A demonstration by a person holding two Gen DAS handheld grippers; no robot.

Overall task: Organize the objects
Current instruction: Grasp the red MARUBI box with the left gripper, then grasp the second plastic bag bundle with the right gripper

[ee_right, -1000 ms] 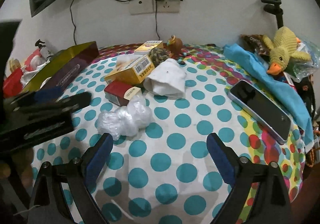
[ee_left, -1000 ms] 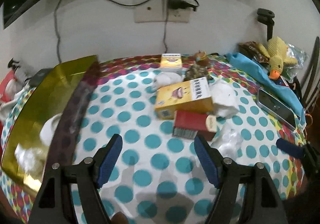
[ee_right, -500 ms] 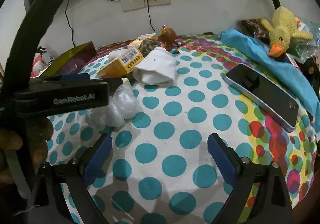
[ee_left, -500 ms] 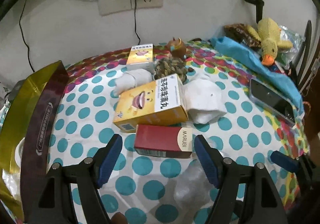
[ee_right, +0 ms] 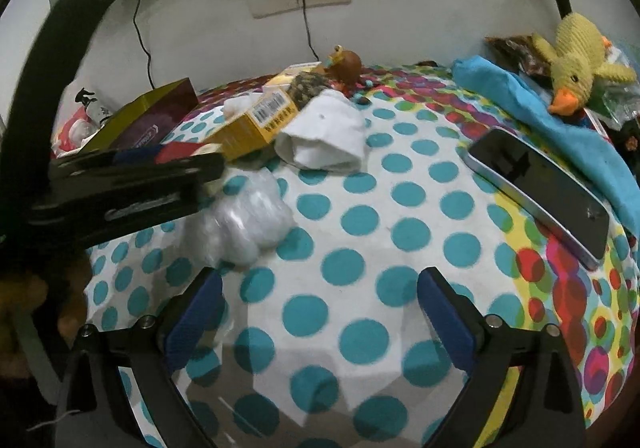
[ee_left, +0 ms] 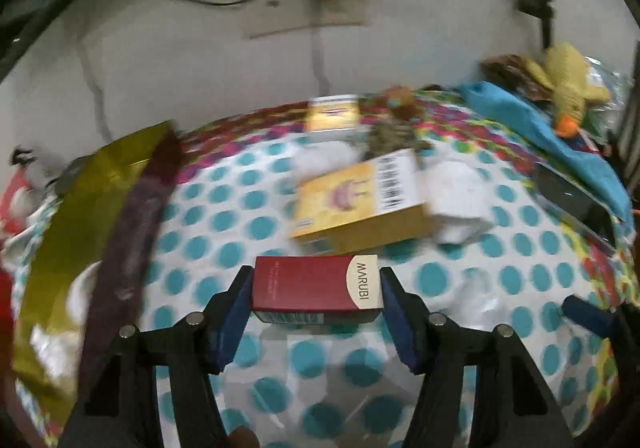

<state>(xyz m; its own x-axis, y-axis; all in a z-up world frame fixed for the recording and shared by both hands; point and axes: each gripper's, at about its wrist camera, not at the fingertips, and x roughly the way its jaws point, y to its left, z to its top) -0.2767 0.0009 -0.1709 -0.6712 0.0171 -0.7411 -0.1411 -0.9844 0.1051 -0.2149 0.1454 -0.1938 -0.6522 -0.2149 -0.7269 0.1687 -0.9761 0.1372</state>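
Observation:
A red box (ee_left: 312,286) marked MARUBI lies crosswise between the blue pads of my left gripper (ee_left: 315,280). The jaws are closing, and both pads touch the box's ends. The box looks sharp while the polka-dot tablecloth (ee_left: 248,224) behind it is blurred. In the right wrist view the left gripper (ee_right: 120,184) shows as a black bar at the left, with the red box (ee_right: 176,150) at its tip. My right gripper (ee_right: 320,278) stands open above the bare tablecloth (ee_right: 360,220) with nothing between its fingers.
Behind the red box lie a yellow carton (ee_left: 360,200) and folded white cloth (ee_left: 460,204). A crumpled plastic bag (ee_right: 244,224) sits left of the right gripper. Right side: phone (ee_right: 540,188), blue cloth (ee_right: 560,120), plush duck (ee_right: 576,60). An open gold box (ee_left: 80,228) stands left.
The left gripper moved forward onto the red box and its jaws narrowed around the box's ends. The right gripper stayed about where it was, open.

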